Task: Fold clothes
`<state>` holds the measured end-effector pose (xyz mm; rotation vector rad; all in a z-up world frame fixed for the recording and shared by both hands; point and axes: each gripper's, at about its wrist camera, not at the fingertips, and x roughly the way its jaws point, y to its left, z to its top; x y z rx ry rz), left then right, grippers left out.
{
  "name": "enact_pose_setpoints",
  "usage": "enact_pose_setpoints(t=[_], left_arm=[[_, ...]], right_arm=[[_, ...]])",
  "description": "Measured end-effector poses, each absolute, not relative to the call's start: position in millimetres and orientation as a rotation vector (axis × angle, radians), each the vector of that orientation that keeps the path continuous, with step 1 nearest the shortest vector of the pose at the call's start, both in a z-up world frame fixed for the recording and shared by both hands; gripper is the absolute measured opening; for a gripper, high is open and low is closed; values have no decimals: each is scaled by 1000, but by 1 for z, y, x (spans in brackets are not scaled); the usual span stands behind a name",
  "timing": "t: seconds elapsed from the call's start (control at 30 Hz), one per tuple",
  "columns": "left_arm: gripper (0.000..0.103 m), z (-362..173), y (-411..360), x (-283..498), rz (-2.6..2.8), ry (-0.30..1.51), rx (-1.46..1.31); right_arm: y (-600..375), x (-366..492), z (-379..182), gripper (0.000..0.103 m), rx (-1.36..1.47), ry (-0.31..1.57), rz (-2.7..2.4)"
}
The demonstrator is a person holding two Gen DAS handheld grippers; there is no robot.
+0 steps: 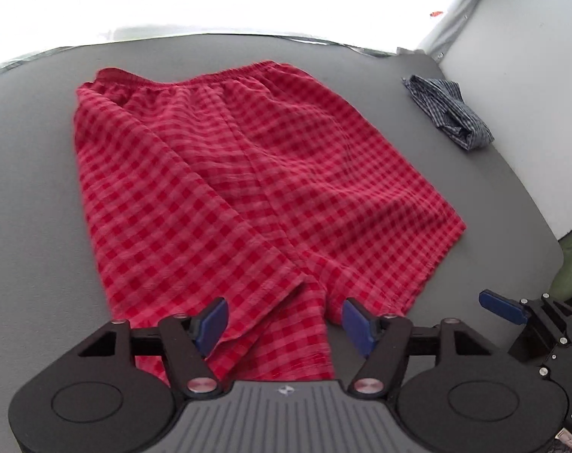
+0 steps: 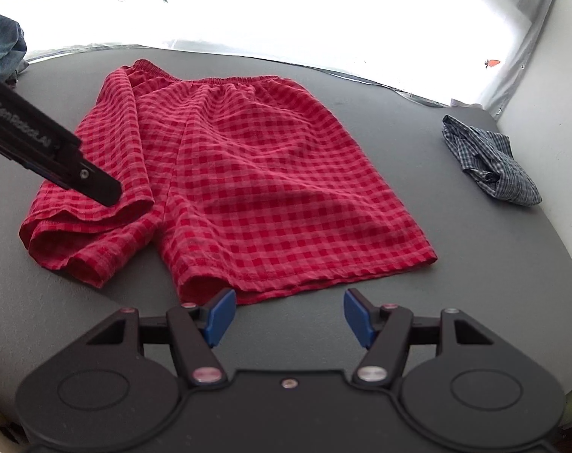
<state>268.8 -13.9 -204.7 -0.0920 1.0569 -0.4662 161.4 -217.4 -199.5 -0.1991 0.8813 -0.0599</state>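
Observation:
Red checked shorts [image 1: 225, 173] lie flat on the grey table [image 1: 29, 188], waistband at the far side. My left gripper [image 1: 284, 324] is open, its blue pads either side of the near left leg hem, which runs between them. In the right wrist view the shorts [image 2: 248, 181] show with the left leg bunched and the left gripper's black body [image 2: 48, 151] over it. My right gripper [image 2: 289, 315] is open and empty, just in front of the right leg hem; it also shows in the left wrist view [image 1: 512, 307].
A crumpled blue checked garment [image 1: 448, 111] lies at the far right of the table, also in the right wrist view [image 2: 489, 158]. A white wall [image 1: 531, 113] stands right of the table. A bright carrot-print cloth [image 2: 286, 7] lies behind. Denim fabric [image 2: 2, 45] sits far left.

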Motion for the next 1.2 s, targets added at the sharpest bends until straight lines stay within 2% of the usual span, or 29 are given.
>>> enact_pose_setpoints(t=[0.17, 0.33, 0.4, 0.47, 0.8, 0.97, 1.13, 1.2], left_arm=[[74, -194, 46, 259, -260, 1015, -208], [76, -200, 101, 246, -87, 1028, -323], [76, -202, 115, 240, -43, 1037, -353], [76, -204, 128, 235, -6, 1040, -381], [76, -203, 145, 262, 30, 1005, -462], [76, -205, 123, 326, -17, 1050, -461], [76, -207, 90, 398, -100, 1060, -433], [78, -211, 76, 428, -127, 1075, -421]], right_arm=[[-210, 178, -188, 64, -133, 847, 18], [-202, 209, -179, 64, 59, 848, 151], [-199, 225, -182, 62, 124, 863, 209], [-191, 242, -189, 49, 134, 883, 238], [-144, 310, -222, 47, 51, 1005, 417], [-139, 313, -224, 4, 39, 1053, 484], [-153, 309, -209, 2, 105, 1053, 583], [-150, 305, -197, 2, 34, 1008, 638]])
